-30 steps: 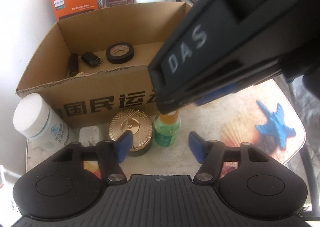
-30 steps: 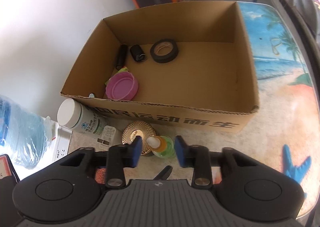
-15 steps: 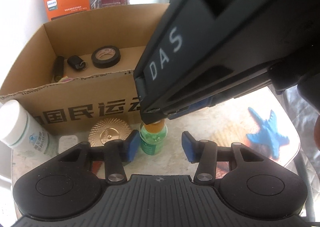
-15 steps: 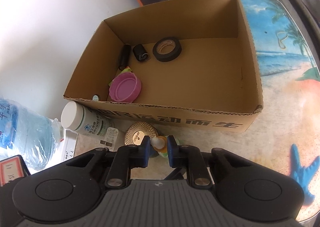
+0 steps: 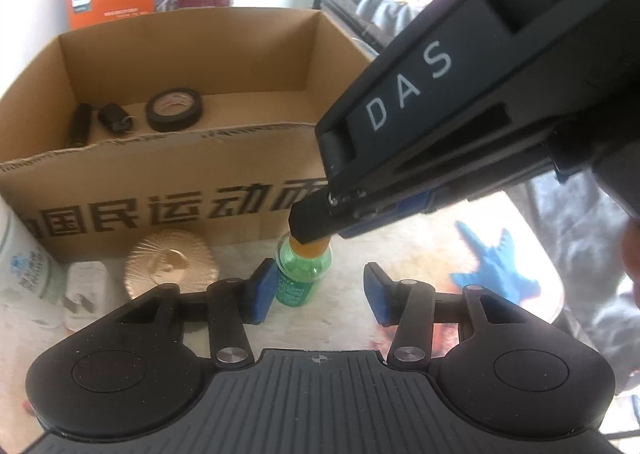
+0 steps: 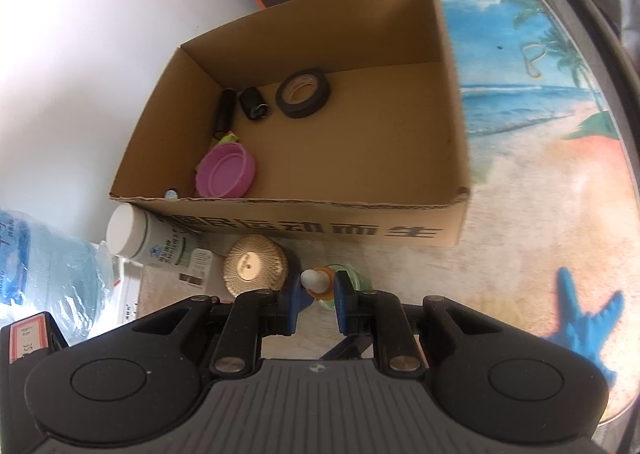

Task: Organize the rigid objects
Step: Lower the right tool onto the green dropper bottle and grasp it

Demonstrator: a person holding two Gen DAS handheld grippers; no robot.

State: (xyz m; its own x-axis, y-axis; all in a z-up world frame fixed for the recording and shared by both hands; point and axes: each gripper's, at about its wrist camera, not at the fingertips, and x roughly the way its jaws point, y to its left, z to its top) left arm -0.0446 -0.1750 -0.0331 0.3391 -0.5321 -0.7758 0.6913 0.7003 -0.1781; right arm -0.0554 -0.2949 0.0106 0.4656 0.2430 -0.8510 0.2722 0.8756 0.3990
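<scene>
A small green bottle (image 5: 302, 274) with an orange cap and white tip (image 6: 316, 281) stands on the table in front of the cardboard box (image 5: 160, 182). My right gripper (image 6: 318, 296) is shut on its cap from above. In the left wrist view the right gripper (image 5: 312, 224) is a big black body marked DAS coming down onto the cap. My left gripper (image 5: 320, 294) is open around the bottle's lower body. Its left pad is close against the bottle and its right pad stands well clear.
A gold ribbed lid (image 6: 256, 266), a white plug (image 6: 196, 266) and a white pill bottle (image 6: 152, 238) sit left of the green bottle. The box (image 6: 320, 230) holds a black tape roll (image 6: 304, 92), small black items and a pink lid (image 6: 226, 170). A water jug (image 6: 36, 254) is at far left.
The right gripper's pads closed onto the bottle's cap. The left gripper's jaws narrowed and it came in around the bottle's lower body, swinging a little to the right.
</scene>
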